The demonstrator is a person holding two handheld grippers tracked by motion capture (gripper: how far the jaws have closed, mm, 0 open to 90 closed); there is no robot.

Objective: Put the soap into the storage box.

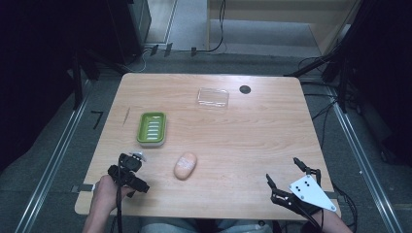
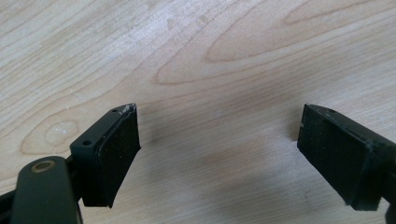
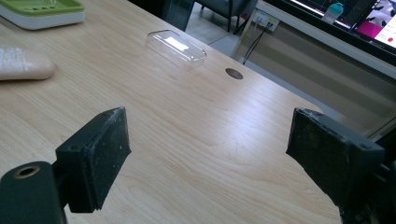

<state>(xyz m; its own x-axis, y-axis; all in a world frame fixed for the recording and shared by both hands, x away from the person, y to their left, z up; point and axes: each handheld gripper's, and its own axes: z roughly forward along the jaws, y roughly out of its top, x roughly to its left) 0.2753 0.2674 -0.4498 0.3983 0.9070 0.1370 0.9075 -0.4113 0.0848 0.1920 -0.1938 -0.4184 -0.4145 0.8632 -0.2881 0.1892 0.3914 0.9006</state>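
Observation:
A peach bar of soap (image 1: 185, 165) lies near the middle front of the wooden table (image 1: 252, 141). A green soap dish (image 1: 151, 127) sits to its upper left. A clear plastic lid (image 1: 213, 97) rests toward the far side. My left gripper (image 1: 132, 172) is at the front left, left of the soap, and points down at bare wood. Its jaws (image 2: 218, 114) stand wide apart with nothing between them. My right gripper (image 1: 283, 172) is at the front right, open and empty (image 3: 209, 116). In the right gripper view the soap (image 3: 23, 63), the dish (image 3: 42, 11) and the lid (image 3: 176, 46) lie ahead.
A small dark round hole (image 1: 245, 89) marks the table near the lid, also the hole (image 3: 234, 73) ahead of the right jaws. Cables and metal rails run along the floor around the table. Bare wood stretches between the soap and the right gripper.

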